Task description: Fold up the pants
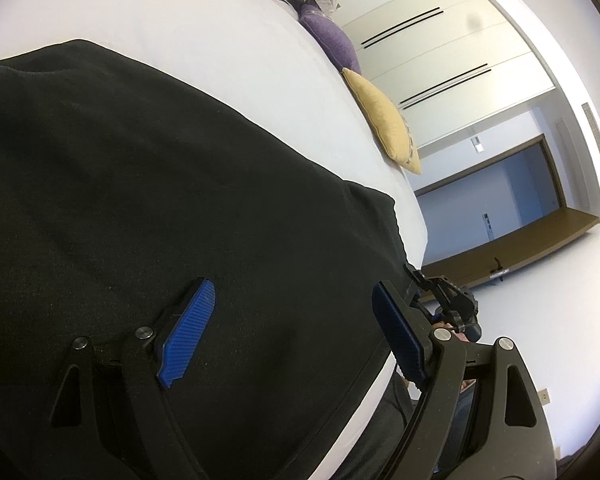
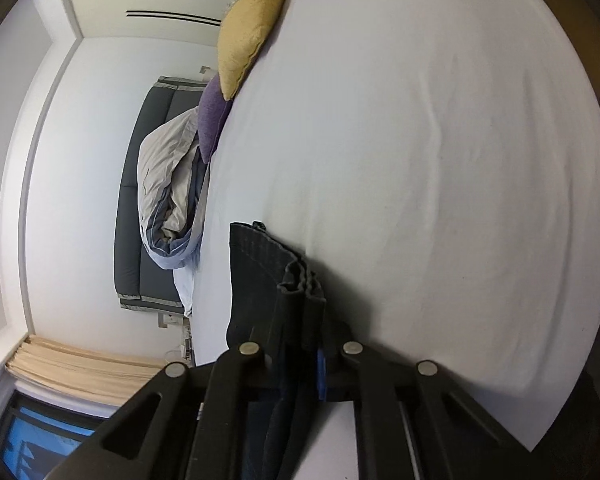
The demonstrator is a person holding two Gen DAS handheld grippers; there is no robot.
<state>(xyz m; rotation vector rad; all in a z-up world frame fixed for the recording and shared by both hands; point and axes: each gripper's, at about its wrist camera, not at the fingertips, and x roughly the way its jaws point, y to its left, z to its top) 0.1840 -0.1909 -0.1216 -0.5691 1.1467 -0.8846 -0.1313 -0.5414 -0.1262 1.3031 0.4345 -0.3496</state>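
Observation:
The black pants (image 1: 148, 200) lie spread on the white bed (image 1: 220, 24). My left gripper (image 1: 296, 336) is open, its blue pads (image 1: 188, 332) apart just above the black cloth, holding nothing. In the left wrist view the right gripper shows at the bed's edge (image 1: 452, 312). In the right wrist view my right gripper (image 2: 296, 320) is shut on a bunched edge of the pants (image 2: 268, 272), with layered hems standing up between the fingers above the white sheet (image 2: 420, 140).
A yellow cushion (image 1: 384, 120) and a purple cushion (image 1: 332, 36) lie along the bed's edge. A grey duvet (image 2: 172, 192) is heaped by the dark headboard (image 2: 132, 200). White wardrobe doors (image 1: 440, 52) stand beyond the bed.

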